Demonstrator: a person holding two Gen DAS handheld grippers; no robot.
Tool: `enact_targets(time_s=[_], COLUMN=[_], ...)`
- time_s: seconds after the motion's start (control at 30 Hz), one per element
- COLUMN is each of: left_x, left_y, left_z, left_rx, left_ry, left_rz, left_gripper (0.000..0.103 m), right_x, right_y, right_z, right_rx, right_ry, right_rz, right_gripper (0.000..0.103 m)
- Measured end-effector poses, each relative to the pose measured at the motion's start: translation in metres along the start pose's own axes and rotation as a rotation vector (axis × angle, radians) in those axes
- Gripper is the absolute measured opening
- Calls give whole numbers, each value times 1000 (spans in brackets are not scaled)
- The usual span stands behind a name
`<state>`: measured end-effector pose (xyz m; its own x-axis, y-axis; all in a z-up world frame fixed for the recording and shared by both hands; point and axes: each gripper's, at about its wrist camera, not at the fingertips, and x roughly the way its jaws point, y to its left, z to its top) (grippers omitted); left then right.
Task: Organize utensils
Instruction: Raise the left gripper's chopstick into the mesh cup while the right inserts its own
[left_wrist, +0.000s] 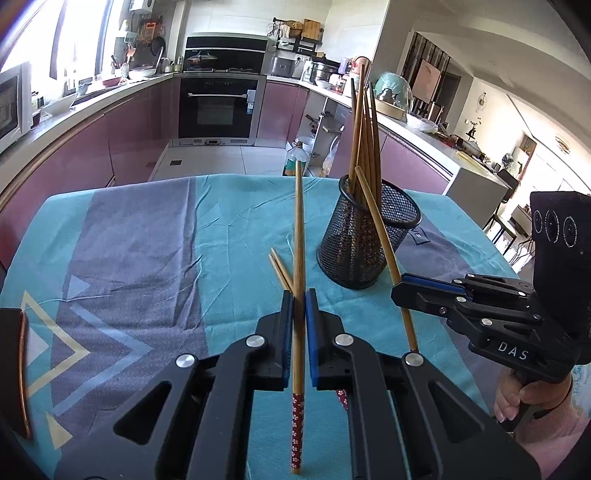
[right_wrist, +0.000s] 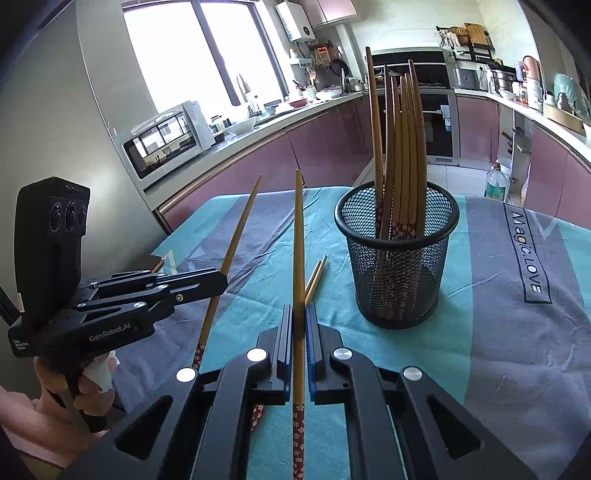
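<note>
A black mesh cup (left_wrist: 364, 236) (right_wrist: 397, 258) stands on the table and holds several wooden chopsticks (left_wrist: 364, 122) (right_wrist: 400, 147). My left gripper (left_wrist: 299, 299) is shut on a chopstick (left_wrist: 299, 229) with a red flowered end, held upright above the cloth. My right gripper (right_wrist: 299, 314) is shut on another chopstick (right_wrist: 298, 240); in the left wrist view that gripper (left_wrist: 400, 286) holds its chopstick (left_wrist: 376, 225) right next to the cup's near side. The left gripper also shows in the right wrist view (right_wrist: 221, 278). Two more chopsticks (left_wrist: 280, 268) (right_wrist: 316, 275) lie on the cloth.
A teal and grey tablecloth (left_wrist: 147, 258) (right_wrist: 517, 332) covers the table. A dark object with a copper edge (left_wrist: 16, 369) lies at the left. Kitchen counters, an oven (left_wrist: 218, 107) and a microwave (right_wrist: 166, 142) stand beyond the table's far edge.
</note>
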<state>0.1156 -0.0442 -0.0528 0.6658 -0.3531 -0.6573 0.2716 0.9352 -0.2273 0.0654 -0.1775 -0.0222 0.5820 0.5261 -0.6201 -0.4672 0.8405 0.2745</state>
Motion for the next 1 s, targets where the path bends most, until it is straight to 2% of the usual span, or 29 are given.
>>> enact_targets(time_s=[0.4,1.0], left_x=[-17,-35], left_y=[-7,-11], left_z=[10,22], left_rx=[-11,-10], left_ry=[-33,-93], left_rz=[-77,-114], left_gripper=[8,7], right_x=[-21,-46], right_y=[-7,-15], right_z=[6,14], right_rx=[20,37], right_ry=[-60,-138], right_rz=[-1,6], right_gripper=[5,5])
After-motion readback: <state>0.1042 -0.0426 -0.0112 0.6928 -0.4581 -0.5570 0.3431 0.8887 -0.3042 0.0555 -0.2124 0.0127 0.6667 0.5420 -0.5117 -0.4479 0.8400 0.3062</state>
